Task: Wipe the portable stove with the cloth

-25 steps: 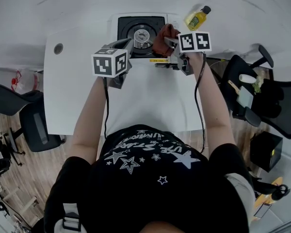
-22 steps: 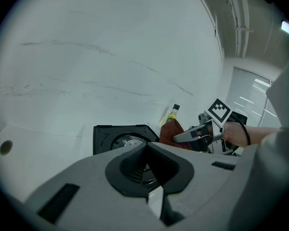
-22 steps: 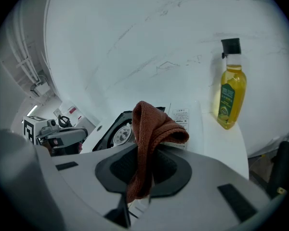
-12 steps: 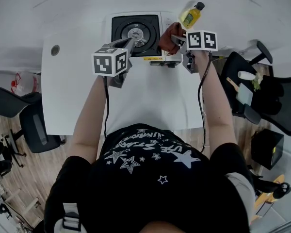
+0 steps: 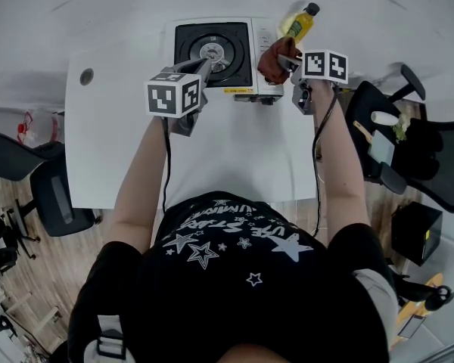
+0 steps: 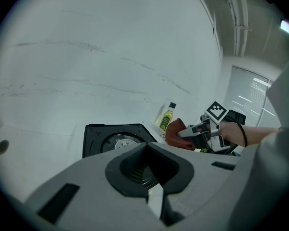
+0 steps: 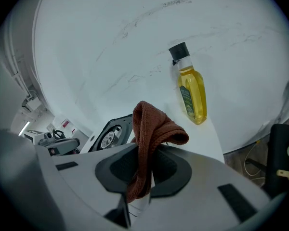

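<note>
The portable stove point(image 5: 212, 51) stands at the far middle of the white table point(image 5: 234, 150), black top up, with a white control strip on its right. A brown cloth point(image 5: 274, 57) hangs over that right strip, and my right gripper point(image 5: 289, 61) is shut on it. In the right gripper view the cloth point(image 7: 147, 143) folds up out of the jaws, with the stove point(image 7: 111, 136) behind it. My left gripper point(image 5: 203, 67) hovers at the stove's front edge, shut with nothing in it. From the left gripper view I see the stove point(image 6: 111, 141) and the cloth point(image 6: 176, 131).
A yellow oil bottle point(image 5: 300, 24) lies on the table just beyond the cloth, also the bottle point(image 7: 192, 93). A cable hole point(image 5: 86, 76) is at the table's left. Office chairs stand at the right point(image 5: 408, 153) and the left point(image 5: 38, 180) of the table.
My right gripper has carried the cloth rightward, from beside the burner to the stove's right strip. The left gripper has stayed put.
</note>
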The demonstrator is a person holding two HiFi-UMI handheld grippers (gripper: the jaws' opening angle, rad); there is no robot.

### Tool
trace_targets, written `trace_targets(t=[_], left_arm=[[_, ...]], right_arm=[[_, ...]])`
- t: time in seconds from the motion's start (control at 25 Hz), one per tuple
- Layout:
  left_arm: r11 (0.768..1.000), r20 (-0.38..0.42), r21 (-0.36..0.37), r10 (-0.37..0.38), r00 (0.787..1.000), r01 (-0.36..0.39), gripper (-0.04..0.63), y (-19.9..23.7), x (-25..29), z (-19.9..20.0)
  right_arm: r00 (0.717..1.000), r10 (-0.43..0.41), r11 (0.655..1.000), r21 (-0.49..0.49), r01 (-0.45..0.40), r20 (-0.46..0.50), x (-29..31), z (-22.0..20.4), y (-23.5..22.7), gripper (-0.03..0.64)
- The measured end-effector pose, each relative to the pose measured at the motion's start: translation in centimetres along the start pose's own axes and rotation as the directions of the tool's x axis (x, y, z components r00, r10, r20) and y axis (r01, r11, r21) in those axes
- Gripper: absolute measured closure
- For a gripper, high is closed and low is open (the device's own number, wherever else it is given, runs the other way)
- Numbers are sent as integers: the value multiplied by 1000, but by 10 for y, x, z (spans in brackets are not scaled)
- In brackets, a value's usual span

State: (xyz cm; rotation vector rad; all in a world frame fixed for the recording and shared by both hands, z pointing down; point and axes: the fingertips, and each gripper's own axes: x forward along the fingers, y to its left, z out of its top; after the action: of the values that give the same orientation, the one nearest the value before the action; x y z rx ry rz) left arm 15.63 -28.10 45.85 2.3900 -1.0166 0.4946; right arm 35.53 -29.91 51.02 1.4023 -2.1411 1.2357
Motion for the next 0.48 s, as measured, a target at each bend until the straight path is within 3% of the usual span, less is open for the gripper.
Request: trace_targets(t=[0.28,0.48], left_arm=[[1000,3,1,-10,1000,10,588,-1,-4,0],[1000,17,6,-22,1000,22,588,-1,-12,3]], right_arm=[[999,-37,999,16,37,14,-5,1,-4,558],[999,-29,1000,-4,29,37,-13,7,18,558]])
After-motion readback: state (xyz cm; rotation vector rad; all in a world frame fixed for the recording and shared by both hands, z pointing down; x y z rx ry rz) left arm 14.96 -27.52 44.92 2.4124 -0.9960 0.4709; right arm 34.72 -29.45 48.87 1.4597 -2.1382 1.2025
